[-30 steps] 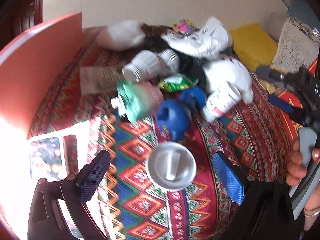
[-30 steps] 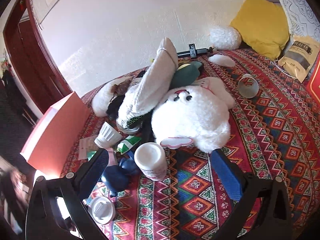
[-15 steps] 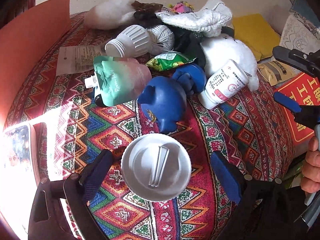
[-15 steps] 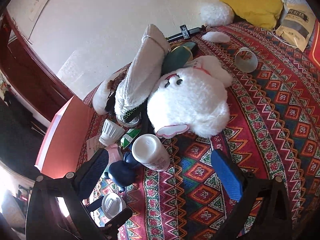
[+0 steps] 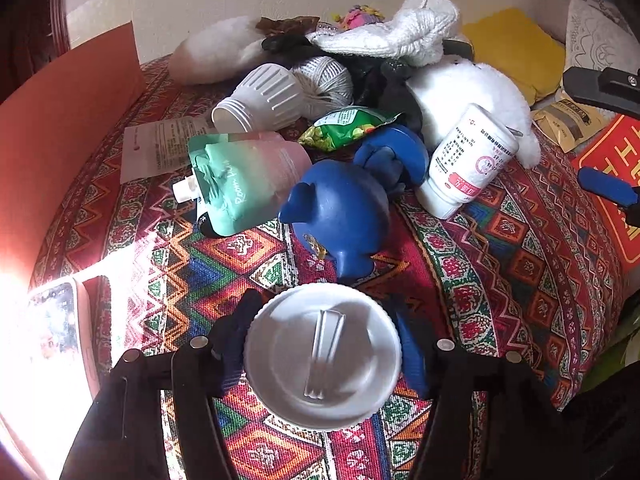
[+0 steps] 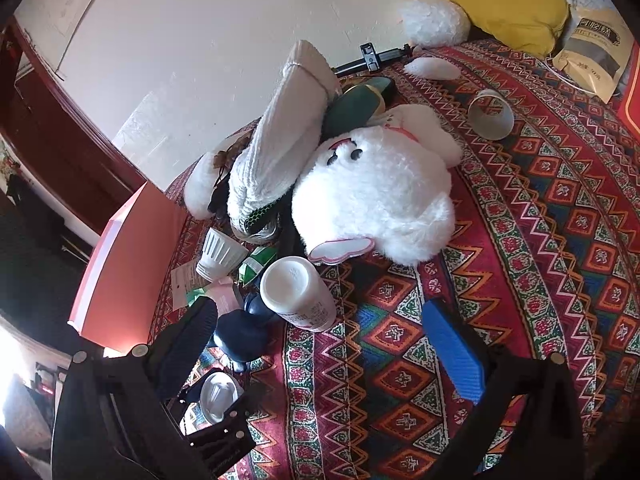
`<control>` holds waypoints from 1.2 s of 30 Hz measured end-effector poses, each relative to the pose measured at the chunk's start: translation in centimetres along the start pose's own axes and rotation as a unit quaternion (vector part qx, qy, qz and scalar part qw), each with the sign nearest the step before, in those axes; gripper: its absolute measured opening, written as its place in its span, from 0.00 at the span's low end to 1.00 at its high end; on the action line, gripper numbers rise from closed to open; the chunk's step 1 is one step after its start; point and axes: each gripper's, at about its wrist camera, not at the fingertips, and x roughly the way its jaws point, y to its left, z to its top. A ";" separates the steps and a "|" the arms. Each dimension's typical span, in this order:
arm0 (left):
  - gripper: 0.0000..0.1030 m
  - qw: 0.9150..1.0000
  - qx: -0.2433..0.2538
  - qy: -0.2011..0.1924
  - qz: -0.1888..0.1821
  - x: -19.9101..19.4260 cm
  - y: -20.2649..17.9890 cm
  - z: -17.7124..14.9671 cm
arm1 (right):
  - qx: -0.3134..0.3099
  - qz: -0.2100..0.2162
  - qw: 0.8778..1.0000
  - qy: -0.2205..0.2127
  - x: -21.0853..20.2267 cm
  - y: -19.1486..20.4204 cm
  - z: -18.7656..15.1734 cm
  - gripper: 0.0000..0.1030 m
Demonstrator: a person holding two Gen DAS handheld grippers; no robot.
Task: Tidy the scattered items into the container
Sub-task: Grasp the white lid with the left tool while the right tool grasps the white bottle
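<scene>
Two claws share this bed, and the nearer action belongs to the left claw (image 5: 324, 356): a second ago it stood wide with the white ribbed lid (image 5: 322, 356) lying ahead of it, and now its jaws are closing with the lid between them, the dark pads at or almost at its rim. I judge the pick is nearly made, so the lid looks to be the first piece heading for the container.

The lid is round, hard plastic, shallow like a dish, with a raised bar across its middle. Just beyond it lies a smooth blue rubbery toy (image 5: 340, 216), rounded with stubby lugs. To its left sits a soft mint-and-pink spout pouch (image 5: 244, 184); to its right, a white cylindrical plastic bottle (image 5: 468, 160) on its side. Farther back are a ribbed white cup (image 5: 260, 98), a crinkly green snack packet (image 5: 346, 128), a fluffy white plush toy (image 6: 376, 188) and a knitted white garment (image 5: 400, 32).

The right claw (image 6: 332, 344) hangs wide and empty over the woven, zigzag-patterned bedspread (image 6: 540, 240). The orange box (image 6: 124, 268), seemingly the container, stands at the far left.
</scene>
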 end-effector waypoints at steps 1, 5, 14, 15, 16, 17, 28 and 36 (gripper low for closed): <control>0.60 1.000 0.001 -0.001 0.001 -0.1 0.1 -0.1 | -0.007 -0.003 1.000 0.002 0.1 0.2 -0.1 0.99; 0.59 1.000 0.000 -0.012 -0.011 -1.1 0.2 -0.2 | -0.027 0.002 0.999 0.018 1.1 1.0 -0.6 0.97; 0.59 0.998 -0.019 -0.054 -0.033 -2.5 3.1 -0.6 | -0.043 -0.018 0.998 0.046 5.2 2.4 0.0 0.86; 0.59 0.998 -0.022 -0.054 -0.033 -2.3 3.5 -0.8 | -0.040 -0.021 0.998 0.050 5.8 2.5 0.0 0.85; 0.59 0.998 -0.025 -0.053 -0.034 -2.3 3.6 -0.5 | -0.033 -0.022 0.998 0.057 6.4 2.5 0.0 0.83; 0.59 0.998 -0.027 -0.053 -0.035 -2.2 3.8 -0.6 | -0.025 -0.019 0.997 0.066 6.9 2.4 -0.2 0.80; 0.59 0.996 -0.029 -0.077 -0.034 -4.4 5.1 -1.6 | 0.023 0.033 0.997 0.065 5.1 1.5 -1.3 0.44; 0.59 0.991 -0.036 -0.122 -0.039 -8.5 6.0 -0.5 | 0.021 0.085 0.995 0.042 1.6 2.0 -2.1 0.44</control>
